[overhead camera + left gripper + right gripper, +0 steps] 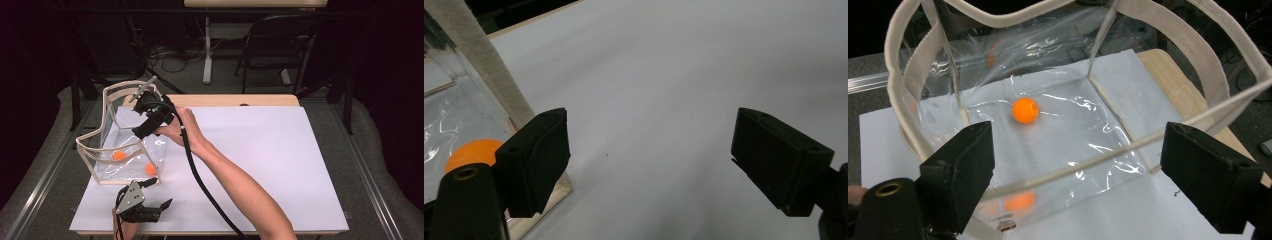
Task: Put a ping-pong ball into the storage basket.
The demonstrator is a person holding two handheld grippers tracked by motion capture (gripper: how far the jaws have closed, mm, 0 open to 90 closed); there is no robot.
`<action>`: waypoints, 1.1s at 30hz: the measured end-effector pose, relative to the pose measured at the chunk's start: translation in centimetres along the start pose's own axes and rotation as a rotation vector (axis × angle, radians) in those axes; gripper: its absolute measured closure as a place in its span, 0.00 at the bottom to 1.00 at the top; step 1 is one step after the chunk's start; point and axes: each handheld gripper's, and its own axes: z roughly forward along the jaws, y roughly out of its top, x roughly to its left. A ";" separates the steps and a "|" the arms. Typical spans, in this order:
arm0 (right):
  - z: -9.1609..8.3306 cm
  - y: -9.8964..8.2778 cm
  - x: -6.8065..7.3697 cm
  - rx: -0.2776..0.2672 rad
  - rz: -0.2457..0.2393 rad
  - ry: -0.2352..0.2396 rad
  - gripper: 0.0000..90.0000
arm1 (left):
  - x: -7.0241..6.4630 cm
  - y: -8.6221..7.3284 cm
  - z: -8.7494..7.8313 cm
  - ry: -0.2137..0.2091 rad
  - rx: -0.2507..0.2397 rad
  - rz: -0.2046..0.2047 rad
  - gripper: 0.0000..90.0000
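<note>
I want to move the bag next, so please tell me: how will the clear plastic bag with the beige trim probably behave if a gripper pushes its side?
The clear bag would likely buckle, since its walls look thin and creased. It probably slides easily, appearing light. The orange balls inside would likely roll.

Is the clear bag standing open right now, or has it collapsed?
Open and upright: the clear bag has its cream rim spread wide, with two orange balls on its floor.
</note>
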 end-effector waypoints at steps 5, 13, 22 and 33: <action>-0.8 -1.2 -0.6 -0.013 0.014 0.000 0.14 | 0.0 -0.1 0.1 0.003 0.007 -0.004 0.17; -2.4 -2.3 -1.3 -0.038 0.022 -0.013 0.09 | 0.0 -0.1 0.0 0.008 0.005 -0.006 0.17; -4.2 -4.2 -2.1 -0.047 0.033 -0.035 0.07 | 0.0 -0.1 -0.1 0.009 0.009 0.000 0.17; -5.6 -6.9 -2.8 -0.033 0.050 -0.065 0.08 | -0.1 -0.1 -0.2 0.007 0.005 0.001 0.17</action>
